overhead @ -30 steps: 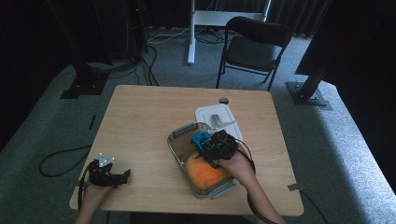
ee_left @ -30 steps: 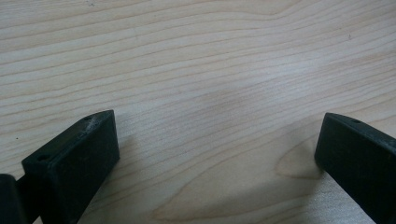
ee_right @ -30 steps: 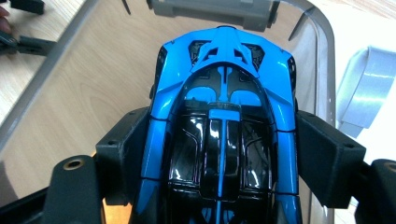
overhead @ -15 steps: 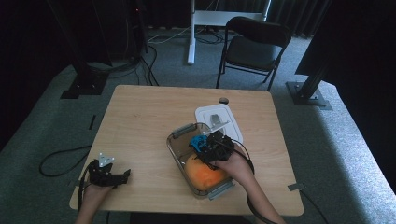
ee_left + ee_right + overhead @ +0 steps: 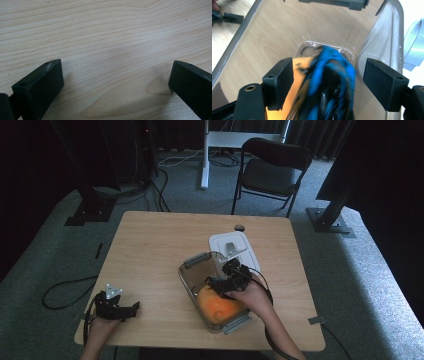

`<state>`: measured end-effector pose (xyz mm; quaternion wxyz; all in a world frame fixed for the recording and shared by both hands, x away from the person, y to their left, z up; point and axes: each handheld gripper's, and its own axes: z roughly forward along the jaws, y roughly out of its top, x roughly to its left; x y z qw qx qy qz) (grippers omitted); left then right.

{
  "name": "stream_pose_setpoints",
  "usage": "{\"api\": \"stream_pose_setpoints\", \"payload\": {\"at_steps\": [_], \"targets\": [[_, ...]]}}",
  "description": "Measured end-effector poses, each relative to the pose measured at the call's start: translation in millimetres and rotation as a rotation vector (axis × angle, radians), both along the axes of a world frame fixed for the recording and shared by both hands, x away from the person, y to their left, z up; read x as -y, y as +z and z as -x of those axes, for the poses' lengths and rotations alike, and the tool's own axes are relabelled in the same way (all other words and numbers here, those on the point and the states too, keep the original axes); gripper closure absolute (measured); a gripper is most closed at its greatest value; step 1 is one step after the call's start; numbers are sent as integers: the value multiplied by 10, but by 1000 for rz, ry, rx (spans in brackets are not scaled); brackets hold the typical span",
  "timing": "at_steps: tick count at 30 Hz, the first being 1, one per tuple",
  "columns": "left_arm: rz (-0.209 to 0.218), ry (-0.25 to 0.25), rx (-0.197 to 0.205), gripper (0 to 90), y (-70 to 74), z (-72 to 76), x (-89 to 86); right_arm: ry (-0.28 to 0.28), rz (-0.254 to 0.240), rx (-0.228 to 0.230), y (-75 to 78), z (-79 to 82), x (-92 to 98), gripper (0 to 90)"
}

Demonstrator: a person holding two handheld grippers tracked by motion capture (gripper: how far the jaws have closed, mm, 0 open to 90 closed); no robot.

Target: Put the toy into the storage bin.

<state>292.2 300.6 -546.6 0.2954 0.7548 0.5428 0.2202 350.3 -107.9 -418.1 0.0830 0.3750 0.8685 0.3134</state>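
A clear container (image 5: pixel 192 262) with grey clips stands right of the table's middle, with a round orange thing (image 5: pixel 220 307) in its near end. My right gripper (image 5: pixel 220 284) reaches into it from the near right. In the right gripper view its jaws (image 5: pixel 328 80) stand open inside the container (image 5: pixel 262 37), and a blurred blue and black thing (image 5: pixel 332 72) lies between them, with a gap at the right jaw; orange (image 5: pixel 297 82) shows beside the left jaw. My left gripper (image 5: pixel 131 308) rests open on the table's near left corner, its jaws (image 5: pixel 116 85) wide over bare wood.
The container's white lid (image 5: pixel 240 245) lies just behind it. A small dark round thing (image 5: pixel 240 227) sits near the table's far edge. A folding chair (image 5: pixel 272 172) and a white desk leg (image 5: pixel 205 155) stand beyond the table; cables trail over the floor at left.
The right gripper has shifted slightly leftward over the container. The blue thing that showed beside it in the high view is now covered. The left gripper has kept still.
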Motion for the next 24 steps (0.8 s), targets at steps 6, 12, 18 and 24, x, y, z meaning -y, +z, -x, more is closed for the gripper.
{"api": "stream_pose_setpoints", "payload": {"at_steps": [6,12,18,24], "targets": [[0,0,0,2,0,0,0,-12,-26,5,8,-3,31,185],[0,0,0,2,0,0,0,-29,-89,74,69,0,132,136],[0,0,1,2,-1,0,0,-64,-60,155,91,-45,302,138],[0,0,0,2,0,0,0,-82,-75,178,100,-76,481,139]]}}
